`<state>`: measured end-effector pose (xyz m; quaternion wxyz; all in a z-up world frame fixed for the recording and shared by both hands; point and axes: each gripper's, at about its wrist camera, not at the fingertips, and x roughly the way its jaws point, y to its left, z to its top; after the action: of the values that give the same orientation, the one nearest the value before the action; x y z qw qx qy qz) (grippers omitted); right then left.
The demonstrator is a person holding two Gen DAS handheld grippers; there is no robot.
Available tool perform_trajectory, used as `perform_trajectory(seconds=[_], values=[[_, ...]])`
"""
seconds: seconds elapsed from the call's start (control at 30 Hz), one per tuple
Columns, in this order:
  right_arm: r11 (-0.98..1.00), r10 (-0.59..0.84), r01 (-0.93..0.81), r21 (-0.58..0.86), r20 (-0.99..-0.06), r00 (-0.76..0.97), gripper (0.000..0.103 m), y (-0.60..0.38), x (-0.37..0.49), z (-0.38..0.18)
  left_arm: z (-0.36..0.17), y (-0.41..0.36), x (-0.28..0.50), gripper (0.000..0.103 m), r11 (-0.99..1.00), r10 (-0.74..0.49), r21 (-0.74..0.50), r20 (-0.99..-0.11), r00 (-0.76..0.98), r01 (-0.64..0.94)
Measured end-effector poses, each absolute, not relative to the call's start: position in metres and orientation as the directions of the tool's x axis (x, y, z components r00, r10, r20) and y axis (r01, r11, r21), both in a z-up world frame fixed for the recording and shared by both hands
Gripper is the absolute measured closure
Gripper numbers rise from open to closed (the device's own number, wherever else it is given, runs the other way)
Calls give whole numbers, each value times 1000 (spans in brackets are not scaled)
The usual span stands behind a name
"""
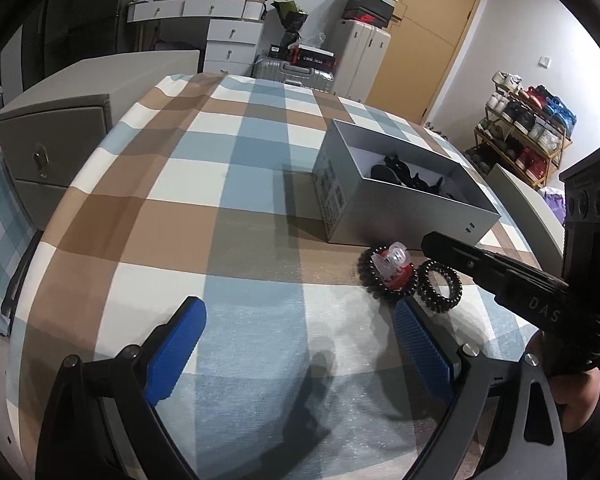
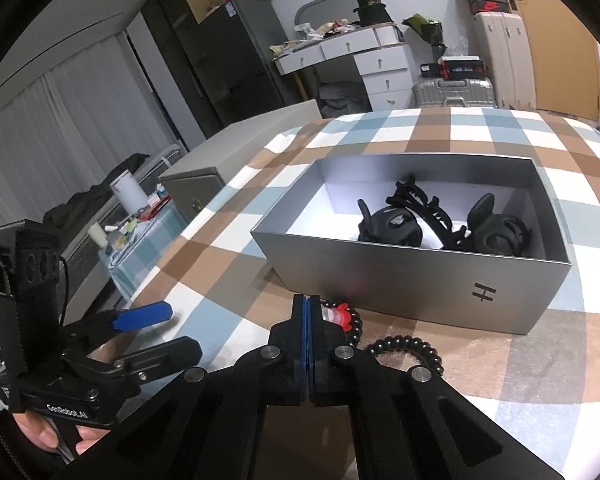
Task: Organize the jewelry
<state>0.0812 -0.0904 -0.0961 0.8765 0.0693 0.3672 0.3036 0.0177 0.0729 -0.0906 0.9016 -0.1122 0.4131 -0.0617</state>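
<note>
Checked tablecloth [image 1: 228,184], grey box [image 2: 400,280] on it; dresser [image 1: 228,36], door [image 1: 432,32]

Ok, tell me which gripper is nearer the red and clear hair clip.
Right. The right gripper, jaws shut, has its tips right beside the red and clear hair clip. The left gripper, jaws open, sits farther back over the checked cloth.

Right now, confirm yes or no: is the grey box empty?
No, black hair claw clips lie inside the open grey box.

White dresser [image 1: 228,36], silver suitcase [image 1: 296,72], shoe rack [image 1: 528,128].
</note>
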Motion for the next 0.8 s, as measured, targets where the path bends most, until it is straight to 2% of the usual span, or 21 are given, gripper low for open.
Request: perform_trajectory(seconds=[0.07,0.33,0.43,0.5,0.53,0.57,0.8], values=[[807,576,-494,324,-613,541,100,-86,80,-97,-91,71,18,10,966,-210,-257,-732,648,23],[812,549,-515,273,-656,518,98,-70,84,-102,-93,73,18,10,964,-213,-267,-741,637,11],[820,531,-513,254,-671,517,87,-68,86,-104,-94,74,17,10,964,-212,-267,-742,636,11],[823,521,-518,234,-675,523,76,-66,85,-103,-94,74,17,10,964,-212,-267,-742,636,9],[829,508,-515,220,-682,526,67,-64,85,-103,-94,75,17,10,963,-214,-270,-742,635,10],[832,500,-512,213,-689,525,65,-63,86,-104,-94,75,17,10,963,-215,-271,-741,636,10],[839,489,-500,217,-705,514,69,-63,91,-107,-96,78,19,10,960,-220,-279,-743,632,6]])
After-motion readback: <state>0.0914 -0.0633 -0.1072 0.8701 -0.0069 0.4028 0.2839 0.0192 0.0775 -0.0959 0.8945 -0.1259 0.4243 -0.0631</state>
